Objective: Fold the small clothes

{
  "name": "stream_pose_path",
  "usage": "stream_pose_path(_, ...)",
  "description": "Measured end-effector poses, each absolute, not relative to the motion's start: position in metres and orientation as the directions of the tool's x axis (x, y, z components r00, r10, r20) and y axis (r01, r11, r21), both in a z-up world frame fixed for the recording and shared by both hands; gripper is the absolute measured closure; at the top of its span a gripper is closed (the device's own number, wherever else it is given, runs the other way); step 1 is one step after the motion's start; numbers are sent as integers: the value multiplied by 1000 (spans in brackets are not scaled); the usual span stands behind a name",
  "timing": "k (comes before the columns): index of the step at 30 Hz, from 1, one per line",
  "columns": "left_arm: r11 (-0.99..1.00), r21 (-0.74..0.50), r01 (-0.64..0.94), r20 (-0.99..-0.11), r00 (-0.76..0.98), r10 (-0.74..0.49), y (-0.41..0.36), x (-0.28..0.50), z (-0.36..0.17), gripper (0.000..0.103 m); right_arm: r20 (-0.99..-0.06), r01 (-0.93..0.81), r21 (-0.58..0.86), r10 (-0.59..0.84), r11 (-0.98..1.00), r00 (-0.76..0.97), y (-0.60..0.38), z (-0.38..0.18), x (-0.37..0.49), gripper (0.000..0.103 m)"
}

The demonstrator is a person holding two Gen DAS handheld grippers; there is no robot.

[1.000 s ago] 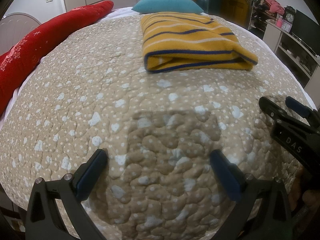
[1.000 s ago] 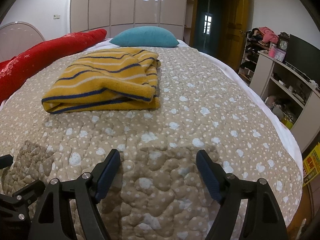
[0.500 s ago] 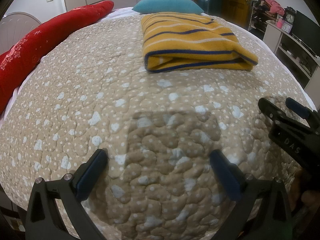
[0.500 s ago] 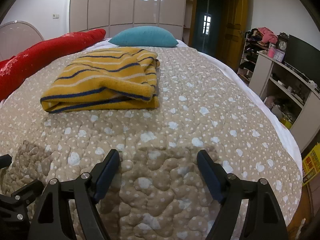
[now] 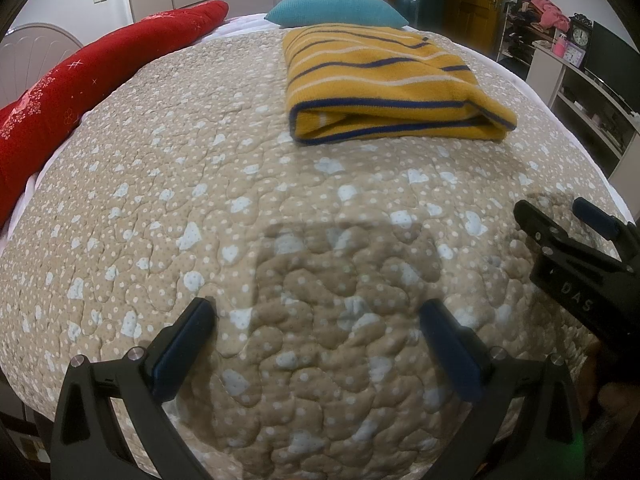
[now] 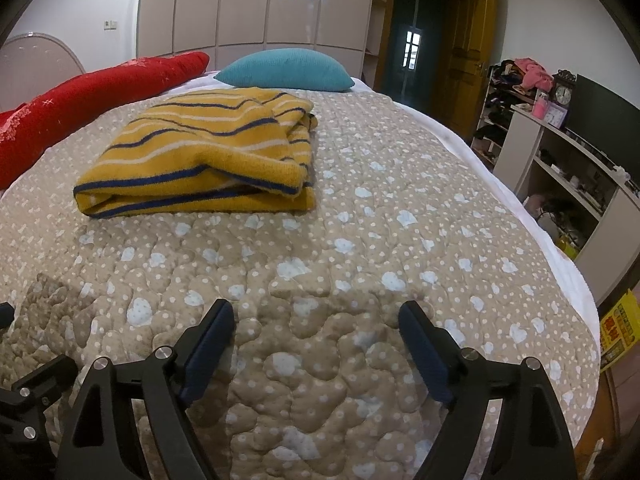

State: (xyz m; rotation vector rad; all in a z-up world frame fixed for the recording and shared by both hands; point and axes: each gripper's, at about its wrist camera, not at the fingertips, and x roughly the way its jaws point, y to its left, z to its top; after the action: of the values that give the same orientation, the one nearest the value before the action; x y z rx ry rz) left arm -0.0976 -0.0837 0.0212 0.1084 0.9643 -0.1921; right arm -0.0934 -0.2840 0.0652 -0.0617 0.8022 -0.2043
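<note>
Lying folded on the beige quilted bedspread with its white dots and pale blue patches, a mustard-yellow knitted garment with navy and white stripes was seen toward the far end of the bed, just short of the teal pillow at the head. Its thick folded edge, trimmed in navy, was turned toward both cameras, and it was set well apart from both grippers. A long red cushion with a pale printed pattern was laid along the bed's left edge.

The left gripper was held over the near end of the bedspread, its black arms and blue pads spread wide, with nothing but quilt between them. The right gripper was held likewise over the near end, beside the left one; its jaws were opening and nothing was gripped between its blue pads. In the left wrist view the right gripper's black frame could be seen at the right border, above the bedspread.

Beyond the bed's right edge, white shelving with a small clock on top was visible, and pale wardrobe doors stood behind the head of the bed.
</note>
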Motion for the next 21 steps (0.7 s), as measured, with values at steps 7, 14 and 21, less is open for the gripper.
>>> stream_pose_path(7,978,6,210,-824,555,-114,-84,-98,21,0,-708,165,-131,-209,978,675,-284,63,-93,13)
stream_pose_path(14,978,6,210,-823,556,-114,-84,-98,21,0,-707,166,-130,-209,977,675,-285,63,-94,12)
stream_pose_path(21,977,-4,212,-822,556,-124,-83,-98,22,0,-707,166,-129,-208,978,676,-285,63,-93,12)
